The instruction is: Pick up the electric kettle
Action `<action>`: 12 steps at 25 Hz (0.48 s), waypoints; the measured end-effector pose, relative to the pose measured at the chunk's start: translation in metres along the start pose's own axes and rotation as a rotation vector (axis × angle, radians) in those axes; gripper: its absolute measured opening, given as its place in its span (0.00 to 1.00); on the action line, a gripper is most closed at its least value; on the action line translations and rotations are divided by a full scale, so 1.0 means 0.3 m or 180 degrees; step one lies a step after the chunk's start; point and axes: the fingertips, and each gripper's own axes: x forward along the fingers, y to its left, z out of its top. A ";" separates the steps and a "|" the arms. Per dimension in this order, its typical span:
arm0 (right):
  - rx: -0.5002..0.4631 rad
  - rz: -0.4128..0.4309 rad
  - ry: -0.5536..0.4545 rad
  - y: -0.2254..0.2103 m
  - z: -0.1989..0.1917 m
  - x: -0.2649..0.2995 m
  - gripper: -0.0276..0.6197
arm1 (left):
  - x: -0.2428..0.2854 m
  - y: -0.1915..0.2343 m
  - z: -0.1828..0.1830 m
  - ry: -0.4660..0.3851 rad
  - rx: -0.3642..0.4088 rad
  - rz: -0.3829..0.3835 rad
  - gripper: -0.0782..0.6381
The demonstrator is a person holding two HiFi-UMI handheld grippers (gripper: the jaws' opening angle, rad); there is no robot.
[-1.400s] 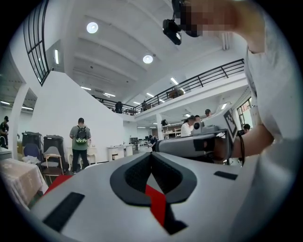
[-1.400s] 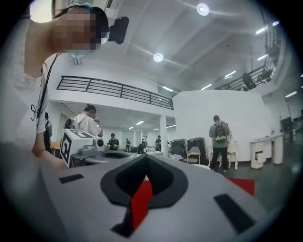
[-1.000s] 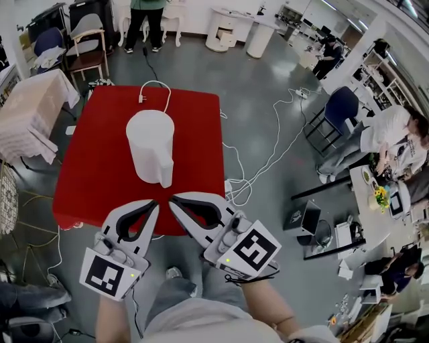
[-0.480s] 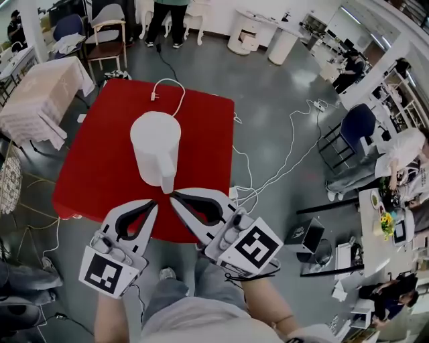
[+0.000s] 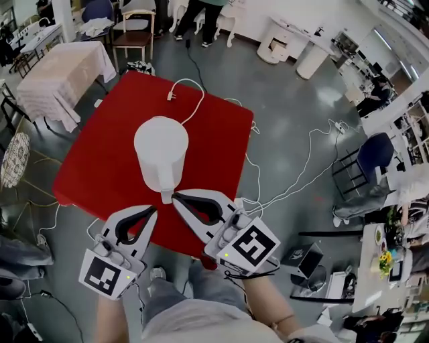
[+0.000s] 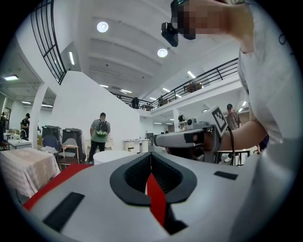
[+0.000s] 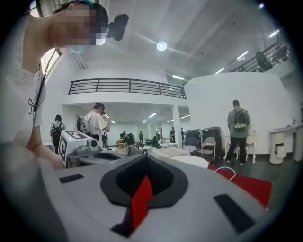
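A white electric kettle [image 5: 161, 151] stands mid-way on a red table [image 5: 94, 167], its handle [image 5: 166, 193] turned toward me. Its white cord [image 5: 194, 100] runs to the table's far edge. Both grippers hover level at the table's near edge, apart from the kettle. My left gripper [image 5: 153, 210] is shut and empty, just left of and below the handle. My right gripper [image 5: 175, 196] is shut and empty, its tips beside the handle's end. The kettle's top [image 6: 111, 155] peeks over the left gripper [image 6: 150, 154], and shows as a white top [image 7: 189, 161] beyond the right gripper [image 7: 146, 156].
A cloth-covered table [image 5: 64, 70] and a chair [image 5: 134, 33] stand to the far left. White cables [image 5: 295, 181] trail over the floor on the right. A person [image 5: 201, 13] stands beyond the table, and others sit at the desks on the right.
Both grippers have moved forward toward the kettle, still shut. The handle's end now lies right by the right gripper's tips. The kettle has not moved on the table.
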 end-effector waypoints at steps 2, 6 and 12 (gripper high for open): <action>0.0001 0.0087 0.0098 -0.020 -0.043 0.005 0.05 | 0.008 0.004 -0.007 0.0004 -0.0013 0.0073 0.12; 0.0087 0.0262 0.0242 -0.053 -0.120 0.010 0.06 | 0.025 0.018 -0.008 -0.0003 -0.0022 0.0224 0.12; 0.0194 0.0465 0.0482 -0.085 -0.234 0.019 0.09 | 0.035 0.021 -0.016 0.0027 -0.0018 0.0361 0.12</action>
